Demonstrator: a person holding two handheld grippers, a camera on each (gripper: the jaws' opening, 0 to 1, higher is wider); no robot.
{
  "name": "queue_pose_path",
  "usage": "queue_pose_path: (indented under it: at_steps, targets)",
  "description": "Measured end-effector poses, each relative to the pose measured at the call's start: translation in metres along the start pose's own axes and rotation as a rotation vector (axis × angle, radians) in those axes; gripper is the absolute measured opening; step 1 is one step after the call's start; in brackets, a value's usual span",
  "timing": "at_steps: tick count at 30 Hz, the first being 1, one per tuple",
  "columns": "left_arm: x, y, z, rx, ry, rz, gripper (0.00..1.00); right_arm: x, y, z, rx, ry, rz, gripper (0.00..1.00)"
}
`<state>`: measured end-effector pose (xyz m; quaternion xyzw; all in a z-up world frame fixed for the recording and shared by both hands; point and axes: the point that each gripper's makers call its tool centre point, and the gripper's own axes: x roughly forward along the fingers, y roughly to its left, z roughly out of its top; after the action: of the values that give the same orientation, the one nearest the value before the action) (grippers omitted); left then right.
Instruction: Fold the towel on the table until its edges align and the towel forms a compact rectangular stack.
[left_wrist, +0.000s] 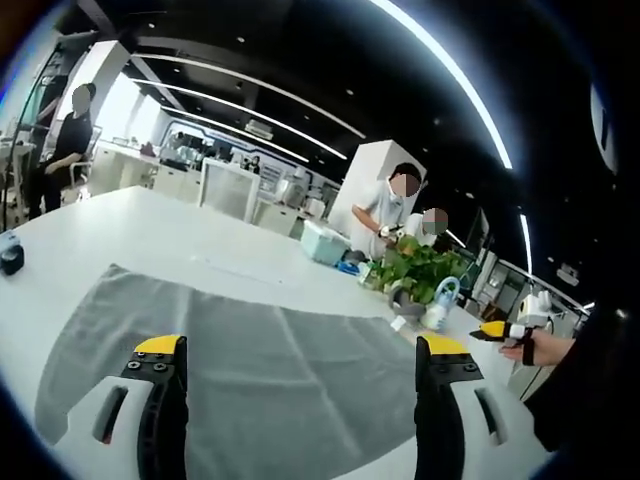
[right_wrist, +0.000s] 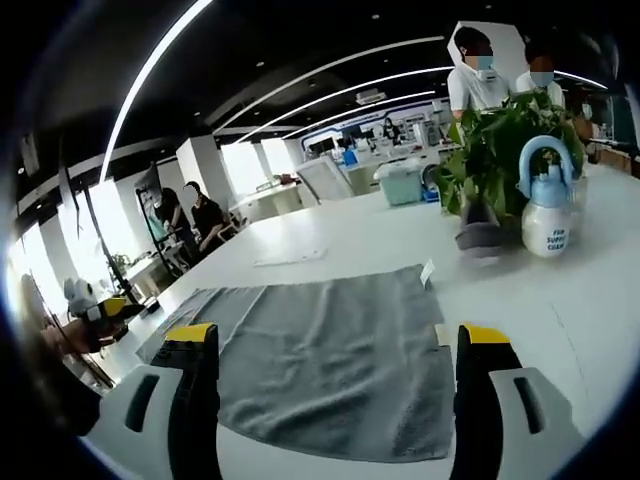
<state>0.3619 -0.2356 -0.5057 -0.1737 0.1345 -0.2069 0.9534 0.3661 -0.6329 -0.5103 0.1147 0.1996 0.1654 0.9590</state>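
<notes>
Yellow-tipped black jaws of left hand-held gripper (left_wrist: 302, 346) spread wide, nothing between them, hovering over near part of grey towel (left_wrist: 240, 370). Towel spread flat, one layer w/ faint crease lines, on white desk (left_wrist: 180, 235); near edge runs under the jaws, far edge well short of the desk's middle. Beyond far right corner: small white tag or cap (left_wrist: 398, 323), then spray bottle w/ blue handle (left_wrist: 441, 303) just beside leafy potted plant (left_wrist: 415, 268). Further back a pale green box (left_wrist: 325, 243). Small dark item (left_wrist: 10, 255) at desk's left edge. At right, a hand (left_wrist: 540, 348) holding another yellow-tipped tool, apart from the towel. Two people in white behind the plant, one in dark clothes far left.

Right hand-held gripper (right_wrist: 340, 333) likewise gaping, jaws empty, above towel (right_wrist: 320, 355) edge nearest the camera. Towel lies flat, unfolded, on the desk (right_wrist: 560, 310); white tag (right_wrist: 428, 272) sticks out at its far right corner. Right of that corner: dark grey pot of plant (right_wrist: 495, 150), and touching or just beside it, white spray bottle (right_wrist: 548, 200) w/ blue handle. Sheet of paper (right_wrist: 290, 258) past towel's far edge. Green box (right_wrist: 400, 183) farther back. People seated at far left, two standing behind the plant.
</notes>
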Motion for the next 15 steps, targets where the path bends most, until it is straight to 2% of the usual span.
queue_pose_path:
  at_steps: [9, 15]
  targets:
    - [0.005, -0.021, -0.014, 0.009, 0.044, -0.047, 0.97, -0.012, -0.026, 0.007, -0.118, 0.065, -0.015, 0.99]
    - [0.016, -0.043, -0.023, 0.015, 0.071, -0.101, 0.97, -0.016, -0.037, -0.001, -0.187, 0.150, 0.010, 0.99]
